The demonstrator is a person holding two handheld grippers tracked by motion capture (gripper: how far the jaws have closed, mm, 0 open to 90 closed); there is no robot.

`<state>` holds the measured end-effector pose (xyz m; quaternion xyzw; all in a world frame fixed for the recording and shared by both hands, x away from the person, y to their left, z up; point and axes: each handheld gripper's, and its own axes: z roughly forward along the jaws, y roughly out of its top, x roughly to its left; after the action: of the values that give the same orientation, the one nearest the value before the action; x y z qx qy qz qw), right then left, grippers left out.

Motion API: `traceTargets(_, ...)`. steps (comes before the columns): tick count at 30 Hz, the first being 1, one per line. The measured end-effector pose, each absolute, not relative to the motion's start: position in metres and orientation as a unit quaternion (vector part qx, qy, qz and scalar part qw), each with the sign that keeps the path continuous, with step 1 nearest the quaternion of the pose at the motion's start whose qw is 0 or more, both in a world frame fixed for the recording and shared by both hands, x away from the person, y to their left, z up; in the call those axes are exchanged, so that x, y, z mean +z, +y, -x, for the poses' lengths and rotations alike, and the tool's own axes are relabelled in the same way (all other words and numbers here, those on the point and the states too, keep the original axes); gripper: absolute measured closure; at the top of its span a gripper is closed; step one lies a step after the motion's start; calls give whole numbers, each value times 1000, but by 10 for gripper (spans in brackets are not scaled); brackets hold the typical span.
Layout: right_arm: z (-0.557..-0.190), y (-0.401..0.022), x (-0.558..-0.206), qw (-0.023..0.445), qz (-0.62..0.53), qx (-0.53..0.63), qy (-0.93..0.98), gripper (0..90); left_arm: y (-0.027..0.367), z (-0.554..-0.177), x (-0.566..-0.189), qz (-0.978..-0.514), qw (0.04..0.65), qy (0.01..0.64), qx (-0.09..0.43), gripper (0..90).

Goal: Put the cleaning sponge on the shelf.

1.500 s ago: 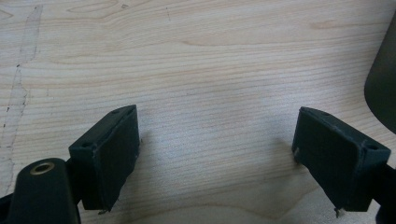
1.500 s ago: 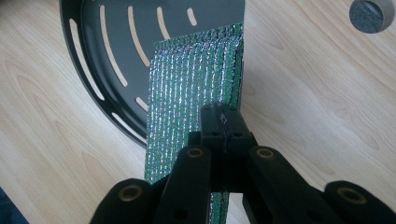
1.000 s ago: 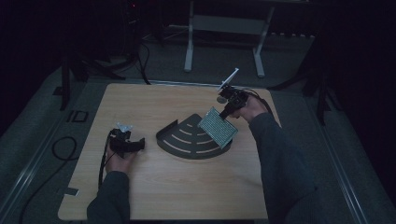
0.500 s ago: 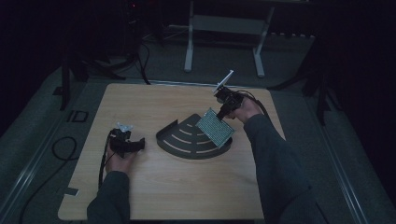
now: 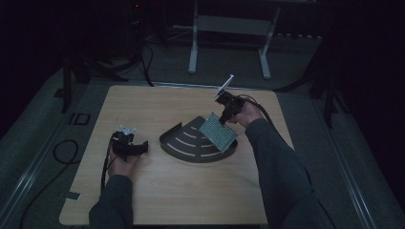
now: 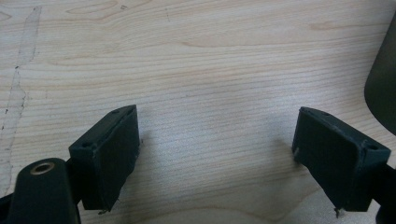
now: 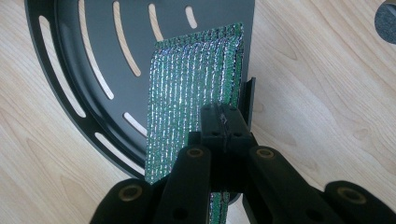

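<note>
High view: you've got the right gripper [image 5: 223, 118] clamped on the far corner of a green perforated board [image 5: 218, 133], w/ the board leaning over the right part of the black slotted tray [image 5: 184, 143] mid-table. Looks like the placing step: board is being brought to the tray, not yet lying flat in it. Its near-left edge seems to sit on or just above the tray floor; can't tell contact for sure.

Right gripper view: jaws pinched tight on the board's [image 7: 194, 88] edge, pads hard together on the thin sheet. The board runs away from the jaws, long axis going from the gripper out across the tray [image 7: 93, 56], twd its curved slots. It stands tilted, face half-turned up, not level. In the high view that axis runs far-right to near-left, high end at your gripper.

Next move, I'd judge: lower the held corner so the board tips flat inside the tray rim, keeping it clear of the tray's straight wall on the right, then let go. Watch that the low edge doesn't skid.

Left gripper [image 5: 138, 148] rests on the table [image 5: 157, 200] left of the tray, apart from it. Left gripper view: jaws spread wide, nothing btwn them, bare wood [image 6: 210, 70] below.
</note>
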<state>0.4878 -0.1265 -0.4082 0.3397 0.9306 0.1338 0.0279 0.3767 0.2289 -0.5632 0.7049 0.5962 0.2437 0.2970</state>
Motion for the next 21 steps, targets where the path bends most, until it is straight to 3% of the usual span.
traceTargets(21, -495, -118, -425, 26, -349, 119, 929, 899, 229, -377, -563, -705, 297, 596, 244, 153)
